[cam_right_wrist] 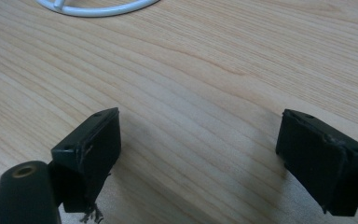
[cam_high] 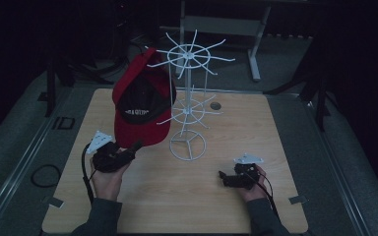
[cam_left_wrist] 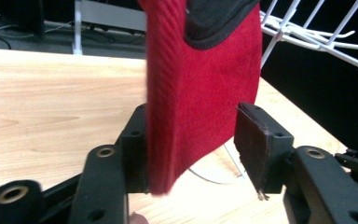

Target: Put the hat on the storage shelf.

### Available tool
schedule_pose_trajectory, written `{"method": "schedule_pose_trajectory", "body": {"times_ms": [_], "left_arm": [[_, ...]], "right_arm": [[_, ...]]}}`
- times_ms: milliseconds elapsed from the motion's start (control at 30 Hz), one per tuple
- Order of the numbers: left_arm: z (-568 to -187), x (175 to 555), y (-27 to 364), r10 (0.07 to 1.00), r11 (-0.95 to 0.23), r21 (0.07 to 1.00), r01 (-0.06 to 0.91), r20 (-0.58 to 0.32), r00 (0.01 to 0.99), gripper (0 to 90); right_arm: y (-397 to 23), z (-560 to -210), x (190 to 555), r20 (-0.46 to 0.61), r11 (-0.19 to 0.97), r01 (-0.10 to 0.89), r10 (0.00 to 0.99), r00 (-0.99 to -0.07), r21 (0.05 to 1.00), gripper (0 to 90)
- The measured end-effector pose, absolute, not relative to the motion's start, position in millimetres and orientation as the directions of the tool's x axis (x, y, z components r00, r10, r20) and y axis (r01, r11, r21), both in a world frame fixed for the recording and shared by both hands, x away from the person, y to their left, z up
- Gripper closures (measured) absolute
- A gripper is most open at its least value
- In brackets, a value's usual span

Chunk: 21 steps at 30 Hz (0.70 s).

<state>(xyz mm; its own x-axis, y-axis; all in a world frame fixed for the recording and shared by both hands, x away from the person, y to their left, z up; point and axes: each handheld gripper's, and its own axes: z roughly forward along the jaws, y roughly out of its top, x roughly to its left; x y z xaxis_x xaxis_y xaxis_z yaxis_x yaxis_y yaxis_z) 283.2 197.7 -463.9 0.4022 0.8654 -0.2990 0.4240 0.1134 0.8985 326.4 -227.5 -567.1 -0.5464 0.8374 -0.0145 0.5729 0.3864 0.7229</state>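
A red cap (cam_high: 140,105) with a black lining hangs from an upper arm of the white wire rack (cam_high: 189,55) that stands at the middle of the wooden table (cam_high: 177,196). My left gripper (cam_high: 134,147) is at the cap's lower edge. In the left gripper view the red brim (cam_left_wrist: 200,93) hangs between the open jaws of the left gripper (cam_left_wrist: 191,149), against the left one and apart from the right one. My right gripper (cam_high: 221,174) rests low at the front right, open, and the right gripper (cam_right_wrist: 198,154) has bare wood between its jaws.
The rack's ring base (cam_right_wrist: 98,9) lies just ahead of the right gripper. Its wire arms (cam_left_wrist: 307,35) stick out to all sides. A small round grommet (cam_high: 215,105) sits in the table behind the rack. A white desk frame (cam_high: 256,44) stands beyond the table.
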Motion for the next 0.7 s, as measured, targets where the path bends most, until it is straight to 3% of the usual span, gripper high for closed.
{"method": "schedule_pose_trajectory", "body": {"times_ms": [200,700], "left_arm": [[-464,284,202,0.882,0.115,0.892,0.437,-0.294,0.369,39.3],[-469,282,208,0.906,0.081,0.888,0.453,-0.255,0.338,27.9]], "right_arm": [[-228,-567,326,-0.015,0.387,0.572,0.837,-0.547,0.723,13.7],[-227,-567,326,-0.014,0.386,0.574,0.838,-0.545,0.722,13.7]]}}
